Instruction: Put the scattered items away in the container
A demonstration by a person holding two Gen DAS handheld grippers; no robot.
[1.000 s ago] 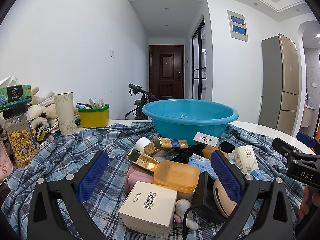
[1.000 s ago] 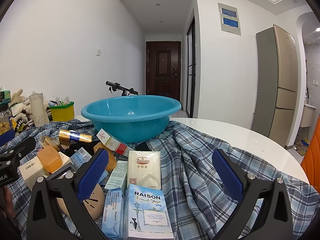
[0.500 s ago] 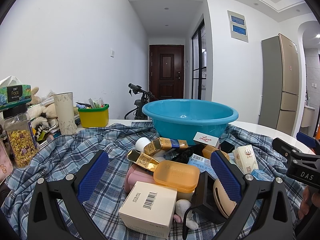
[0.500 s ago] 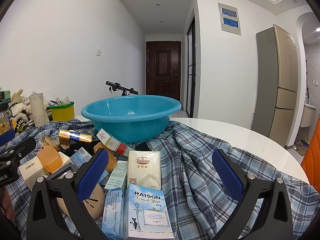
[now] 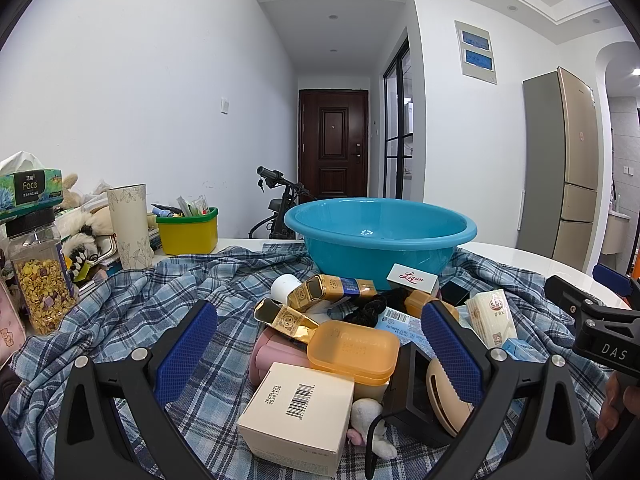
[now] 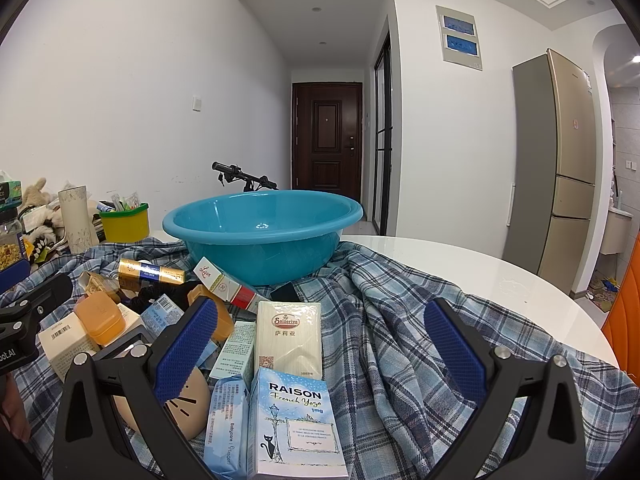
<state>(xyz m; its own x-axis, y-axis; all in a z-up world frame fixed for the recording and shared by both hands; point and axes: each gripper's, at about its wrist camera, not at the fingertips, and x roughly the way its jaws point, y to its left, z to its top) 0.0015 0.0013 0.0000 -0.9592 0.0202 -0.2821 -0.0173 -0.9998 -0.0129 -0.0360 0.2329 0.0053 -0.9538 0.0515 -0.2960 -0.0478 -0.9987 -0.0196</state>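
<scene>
Left wrist view looks down a white-walled room toward a dark wooden door (image 5: 333, 142) at the end of a corridor, with a tall gold refrigerator (image 5: 560, 168) standing at the right and a scooter's handlebar (image 5: 276, 178) showing behind the table. Nearer, a round white surface (image 6: 500, 280) carries a rumpled blue plaid cloth (image 6: 400, 340) that covers most of it. On the cloth's far side sits the blue basin (image 5: 380, 236), upright and with nothing visible inside. At the left edge stand a yellow tub (image 5: 187, 232), a patterned cream cup (image 5: 130, 226), a jar of dried flowers (image 5: 40, 280) and a green tissue box (image 5: 30, 190). The scattered items lie heaped on the cloth just in front of the basin: a white barcoded box (image 5: 298, 412) nearest the left camera, an orange soap case (image 5: 354, 350) touching it from behind, gold tubes (image 5: 332, 288), a white Salzeriya pack (image 6: 289, 338) and a Raison carton (image 6: 296, 420) nearest the right camera. The left gripper (image 5: 320, 352) hangs over the heap with its blue pads spread wide and nothing between them; the right gripper (image 6: 320, 350) is likewise wide and empty above the cartons. Compared with a second ago, nothing has shifted: both grippers, the basin and every item sit in the same places.
</scene>
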